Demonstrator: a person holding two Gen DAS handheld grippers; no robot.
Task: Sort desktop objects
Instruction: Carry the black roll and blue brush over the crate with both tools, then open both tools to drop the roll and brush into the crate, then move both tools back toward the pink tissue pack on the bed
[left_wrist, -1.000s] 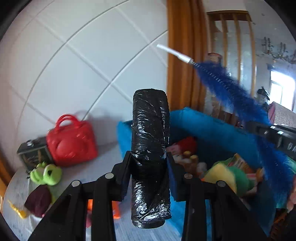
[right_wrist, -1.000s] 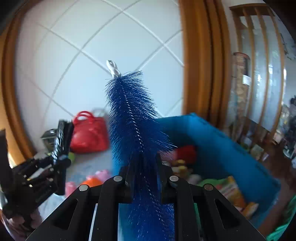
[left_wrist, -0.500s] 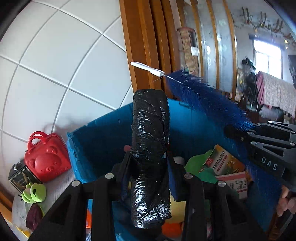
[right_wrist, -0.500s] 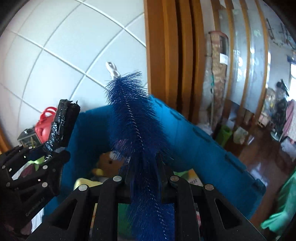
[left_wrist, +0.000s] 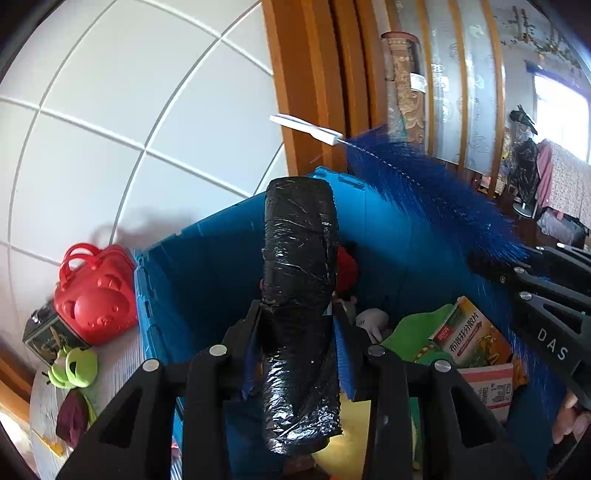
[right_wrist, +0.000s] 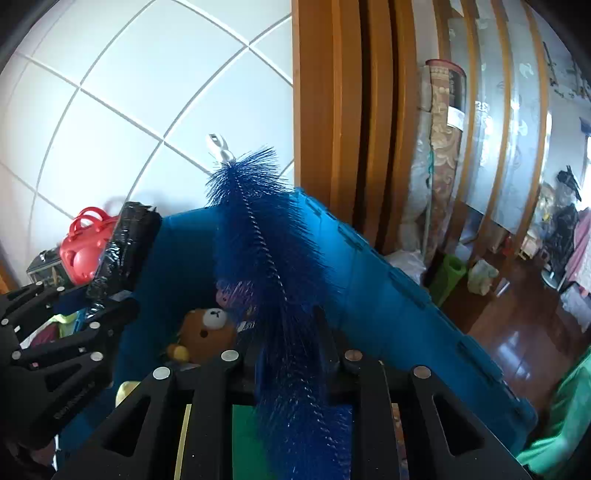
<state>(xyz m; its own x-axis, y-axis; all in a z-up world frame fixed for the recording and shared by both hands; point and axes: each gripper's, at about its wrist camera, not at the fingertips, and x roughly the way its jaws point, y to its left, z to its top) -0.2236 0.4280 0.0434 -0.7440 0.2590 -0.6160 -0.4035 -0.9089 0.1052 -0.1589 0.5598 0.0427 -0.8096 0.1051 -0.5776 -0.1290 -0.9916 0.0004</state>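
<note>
My left gripper (left_wrist: 297, 314) is shut on a black roll of plastic bags (left_wrist: 299, 258) and holds it upright over the open blue bin (left_wrist: 207, 266). My right gripper (right_wrist: 291, 332) holds a blue bottle brush (right_wrist: 258, 229) with a white tip; its jaws are opening, and the bristles still fill the gap between them. The brush leans up and to the left above the bin (right_wrist: 388, 295). In the right wrist view the left gripper (right_wrist: 110, 295) and the roll (right_wrist: 125, 243) are at the left. In the left wrist view the brush (left_wrist: 424, 192) and the right gripper (left_wrist: 491, 266) come in from the right.
The bin holds a bear plush (right_wrist: 207, 328), a printed packet box (left_wrist: 465, 332) and other toys. Left of it on the table stand a red handbag (left_wrist: 92, 295), a green toy (left_wrist: 74, 365) and a small dark box (left_wrist: 44, 332). A wooden door frame (left_wrist: 306, 92) rises behind.
Both grippers have swung right, from facing the table and red handbag to over the blue bin. The brush now leans in the right jaws instead of standing straight.
</note>
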